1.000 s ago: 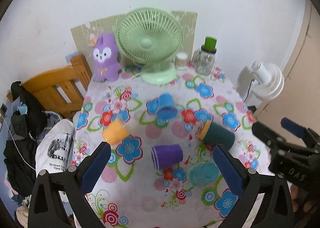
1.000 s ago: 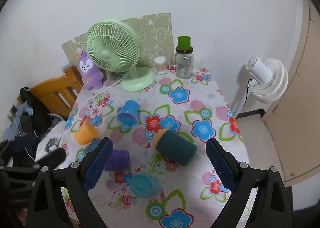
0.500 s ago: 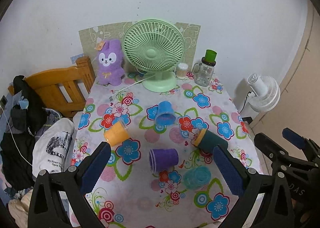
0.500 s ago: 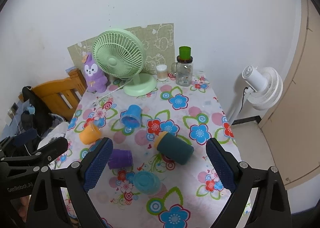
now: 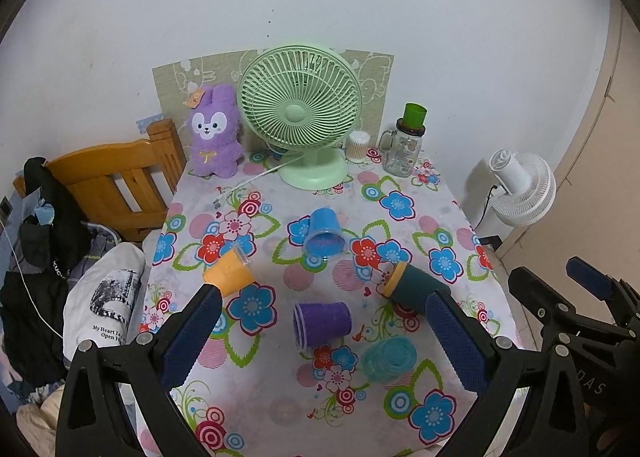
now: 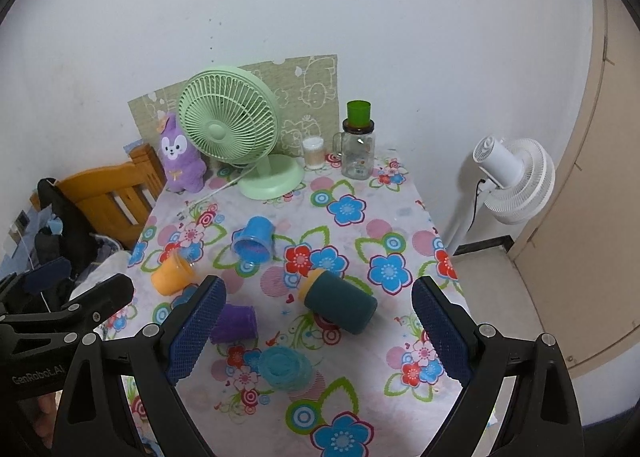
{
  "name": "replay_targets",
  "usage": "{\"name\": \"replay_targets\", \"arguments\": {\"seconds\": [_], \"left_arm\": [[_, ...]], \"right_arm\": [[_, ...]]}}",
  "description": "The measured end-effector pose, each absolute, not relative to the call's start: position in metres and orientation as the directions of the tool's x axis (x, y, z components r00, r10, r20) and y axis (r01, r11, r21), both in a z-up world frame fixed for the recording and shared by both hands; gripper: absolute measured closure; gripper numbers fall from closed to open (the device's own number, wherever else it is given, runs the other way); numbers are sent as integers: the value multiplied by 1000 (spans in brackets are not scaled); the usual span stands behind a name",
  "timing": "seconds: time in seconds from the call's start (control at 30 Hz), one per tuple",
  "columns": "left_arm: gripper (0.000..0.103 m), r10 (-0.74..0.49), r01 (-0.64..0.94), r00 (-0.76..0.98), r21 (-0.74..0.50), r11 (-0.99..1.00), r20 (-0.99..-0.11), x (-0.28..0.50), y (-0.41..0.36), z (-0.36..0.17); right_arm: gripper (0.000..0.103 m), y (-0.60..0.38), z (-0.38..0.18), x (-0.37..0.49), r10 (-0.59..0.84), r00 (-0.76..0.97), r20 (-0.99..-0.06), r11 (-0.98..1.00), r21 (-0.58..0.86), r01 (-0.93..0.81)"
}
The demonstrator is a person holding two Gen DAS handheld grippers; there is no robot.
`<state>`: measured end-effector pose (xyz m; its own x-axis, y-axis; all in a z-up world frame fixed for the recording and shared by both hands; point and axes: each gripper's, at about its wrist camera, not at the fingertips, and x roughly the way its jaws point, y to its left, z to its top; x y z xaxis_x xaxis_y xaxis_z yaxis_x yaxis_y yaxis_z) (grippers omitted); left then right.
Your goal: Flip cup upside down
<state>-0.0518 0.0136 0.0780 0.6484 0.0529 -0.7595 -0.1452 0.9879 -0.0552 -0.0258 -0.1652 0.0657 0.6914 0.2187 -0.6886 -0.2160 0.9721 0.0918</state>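
Observation:
Several cups lie on their sides on the flowered table (image 5: 404, 421): a blue cup (image 5: 323, 233) (image 6: 254, 239), an orange cup (image 5: 229, 273) (image 6: 173, 273), a purple cup (image 5: 322, 323) (image 6: 235, 323), a dark teal cup with a yellow rim (image 5: 414, 289) (image 6: 339, 301). A light teal cup (image 5: 389, 360) (image 6: 285, 368) sits near the front. My left gripper (image 5: 320, 341) is open and empty, held above the front of the table. My right gripper (image 6: 316, 331) is open and empty, also held above it.
A green desk fan (image 5: 301, 113), a purple plush rabbit (image 5: 216, 133), a small jar (image 5: 357, 145) and a glass mug with a green cup on top (image 5: 404, 145) stand at the back. A wooden chair (image 5: 116, 181) with clothes stands left. A white floor fan (image 5: 520, 189) stands right.
Both grippers have pulled back and up from the table, so the cups look smaller and farther. The cups have not moved. Both grippers stay open.

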Motion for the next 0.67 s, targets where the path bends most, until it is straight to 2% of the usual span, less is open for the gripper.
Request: {"name": "replay_targets", "arguments": {"seconds": [0.67], "left_arm": [[0,42,-154,627,-72,985,-778,-47,20,71]], "right_arm": [[7,-158,59,-25,219,684,-696,972,91,-218]]}}
